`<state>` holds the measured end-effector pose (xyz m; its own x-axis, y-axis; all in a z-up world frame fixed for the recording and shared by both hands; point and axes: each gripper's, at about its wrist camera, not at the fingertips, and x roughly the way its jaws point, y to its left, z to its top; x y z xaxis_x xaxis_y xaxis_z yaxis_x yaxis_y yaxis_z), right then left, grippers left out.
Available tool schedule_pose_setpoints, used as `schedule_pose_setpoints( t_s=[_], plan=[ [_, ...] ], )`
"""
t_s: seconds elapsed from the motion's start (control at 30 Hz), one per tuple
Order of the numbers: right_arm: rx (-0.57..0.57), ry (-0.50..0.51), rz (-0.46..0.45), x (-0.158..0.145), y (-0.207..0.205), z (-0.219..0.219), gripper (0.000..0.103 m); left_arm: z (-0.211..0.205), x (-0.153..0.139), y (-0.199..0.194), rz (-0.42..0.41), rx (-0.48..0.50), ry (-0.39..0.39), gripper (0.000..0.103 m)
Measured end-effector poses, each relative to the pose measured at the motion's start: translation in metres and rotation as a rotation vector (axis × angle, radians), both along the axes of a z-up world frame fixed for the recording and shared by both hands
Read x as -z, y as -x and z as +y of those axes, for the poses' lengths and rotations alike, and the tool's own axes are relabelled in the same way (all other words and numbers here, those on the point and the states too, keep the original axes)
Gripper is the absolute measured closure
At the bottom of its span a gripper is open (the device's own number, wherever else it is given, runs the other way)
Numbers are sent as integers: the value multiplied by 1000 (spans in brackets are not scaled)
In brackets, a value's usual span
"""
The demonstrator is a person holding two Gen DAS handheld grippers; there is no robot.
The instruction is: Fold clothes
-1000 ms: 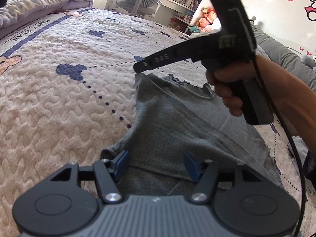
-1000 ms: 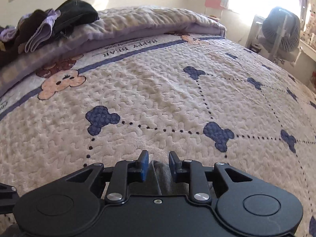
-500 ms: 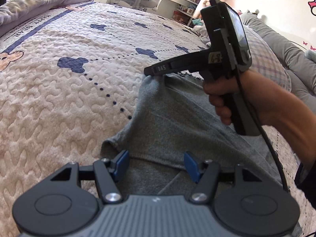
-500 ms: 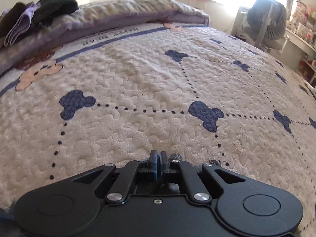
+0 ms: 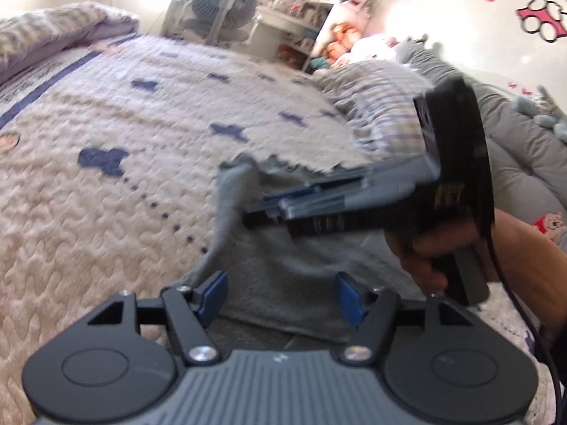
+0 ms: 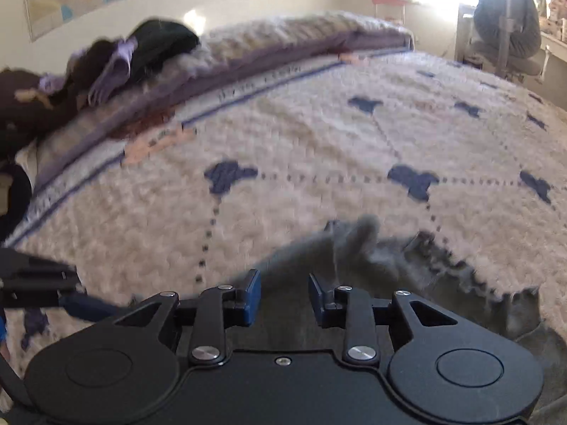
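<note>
While my right tool [image 6: 283,301] is opening and letting go of the grey garment [image 5: 301,276] on the bed [image 5: 106,230], my left tool [image 5: 280,297] opens above its near edge, so folding looks only begun.

The bedspread [image 6: 319,134] is cream with a quilted wavy texture, dark blue bow-like shapes joined by dotted blue lines, and a blue stripe near one edge. The garment [image 5: 283,258] lying on it is plain grey. Both grippers are black with blue pads [image 5: 212,292]. A folded blanket [image 6: 283,35] is pale lilac, and dark brown and black clothes [image 6: 106,60] lie heaped on it.
</note>
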<state>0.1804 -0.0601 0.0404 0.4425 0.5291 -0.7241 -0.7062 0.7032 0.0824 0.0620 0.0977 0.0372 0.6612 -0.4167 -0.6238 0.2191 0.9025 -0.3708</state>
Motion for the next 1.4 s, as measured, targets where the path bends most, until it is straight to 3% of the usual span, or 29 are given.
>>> schedule_pose_setpoints(
  t_s=[0.13, 0.3, 0.5, 0.7, 0.87, 1.03, 1.23, 1.3, 1.33, 1.37, 1.4],
  plan=[
    [37, 38, -32, 12, 15, -3, 74, 11, 11, -6, 30, -23, 42, 36],
    [110, 43, -53, 3, 39, -35, 73, 5, 11, -4, 24, -13, -7, 36],
    [155, 79, -115, 13, 112, -93, 71, 6, 11, -2, 24, -16, -19, 36],
    [383, 105, -140, 0, 180, -161, 67, 9, 6, 1, 46, -32, -5, 35],
    [613, -113, 45, -2, 230, -219, 67, 12, -9, 23, 16, -37, 10, 34],
    [697, -308, 137, 6, 266, -233, 65, 5, -11, 41, 2, 3, -12, 32],
    [662, -140, 82, 16, 261, -191, 66, 3, -4, 39, 20, 4, -23, 32],
    [707, -215, 102, 17, 257, -198, 66, 3, -5, 40, 12, 5, -27, 30],
    [719, -243, 112, 17, 255, -201, 74, 3, -6, 41, 7, 5, -30, 30],
    [732, -274, 127, 16, 253, -205, 96, 3, -7, 41, 1, 5, -36, 29],
    [751, -310, 154, 17, 253, -210, 98, 3, -7, 41, -2, 3, -43, 28]
  ],
)
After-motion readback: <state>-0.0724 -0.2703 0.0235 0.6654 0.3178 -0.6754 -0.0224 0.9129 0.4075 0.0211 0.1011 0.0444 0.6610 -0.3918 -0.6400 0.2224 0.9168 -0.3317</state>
